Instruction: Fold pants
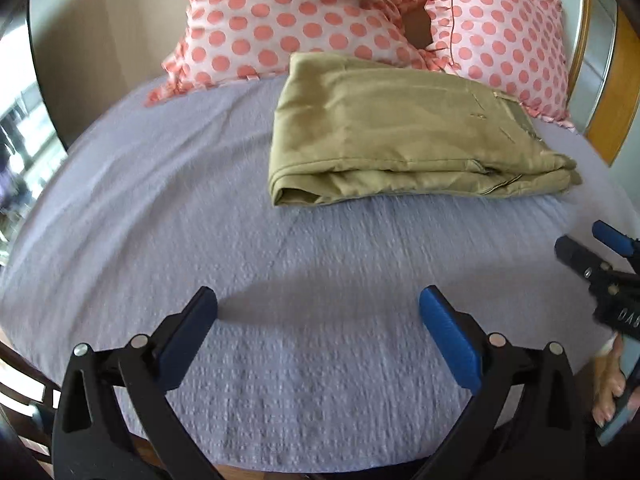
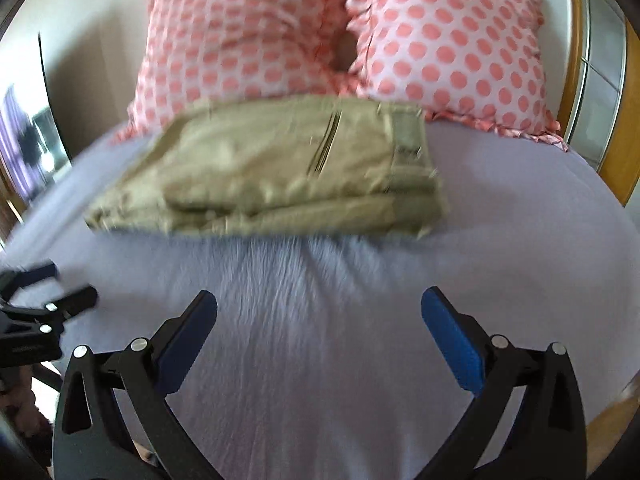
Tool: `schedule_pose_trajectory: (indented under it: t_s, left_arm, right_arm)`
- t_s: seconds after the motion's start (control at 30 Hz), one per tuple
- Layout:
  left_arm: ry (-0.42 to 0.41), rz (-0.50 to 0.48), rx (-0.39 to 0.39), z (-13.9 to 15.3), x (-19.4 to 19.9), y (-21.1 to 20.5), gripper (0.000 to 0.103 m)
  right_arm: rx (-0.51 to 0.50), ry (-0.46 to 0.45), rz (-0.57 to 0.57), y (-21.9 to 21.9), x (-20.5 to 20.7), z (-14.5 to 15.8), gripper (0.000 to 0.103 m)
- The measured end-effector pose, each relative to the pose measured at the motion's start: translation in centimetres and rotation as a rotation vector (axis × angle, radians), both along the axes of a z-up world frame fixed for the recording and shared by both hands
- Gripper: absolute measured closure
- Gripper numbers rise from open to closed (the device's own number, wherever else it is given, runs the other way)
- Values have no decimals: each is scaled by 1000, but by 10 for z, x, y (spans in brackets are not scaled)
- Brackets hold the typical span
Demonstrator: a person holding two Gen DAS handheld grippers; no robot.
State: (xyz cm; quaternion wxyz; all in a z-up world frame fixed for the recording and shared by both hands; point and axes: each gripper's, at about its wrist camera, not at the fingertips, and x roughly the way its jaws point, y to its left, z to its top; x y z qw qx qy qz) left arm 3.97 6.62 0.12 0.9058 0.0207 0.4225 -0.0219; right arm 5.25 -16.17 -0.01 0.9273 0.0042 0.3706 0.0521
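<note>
My left gripper (image 1: 318, 300) and right gripper (image 2: 319, 300) both hang with fingers spread wide, holding nothing, over bare lavender bedsheet (image 1: 160, 240) of puckered weave. The one pair of khaki pants (image 1: 400, 132) lies folded into a thick rectangle farther up the bed, touching two ruffled, coral-dotted pillows (image 1: 288, 20). Nothing lies between my grippers and it.

Both wrist cams sit low over bed (image 1: 160, 240), facing pillows (image 1: 280, 20); left cam further left. Shared: folded khaki pants (image 1: 400, 132), pillows.
</note>
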Motion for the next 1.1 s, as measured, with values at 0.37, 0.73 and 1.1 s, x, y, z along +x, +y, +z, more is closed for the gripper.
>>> schedule_pose_trajectory:
  t_s: [0.37,0.73,1.1]
  left_arm:
    - [-49,-3,-10,-1,-5,1,2]
    - [-49,0,-9,-1,-5,-1,2]
    - [-50,0,-9,-1,-5,-1,2]
  right_arm:
    - [-14,6,-60,3,-6,-8,1]
    - [-14,11,-60,3,-6,-9,1]
    - [-15,12,-59,2,-6,-9,1]
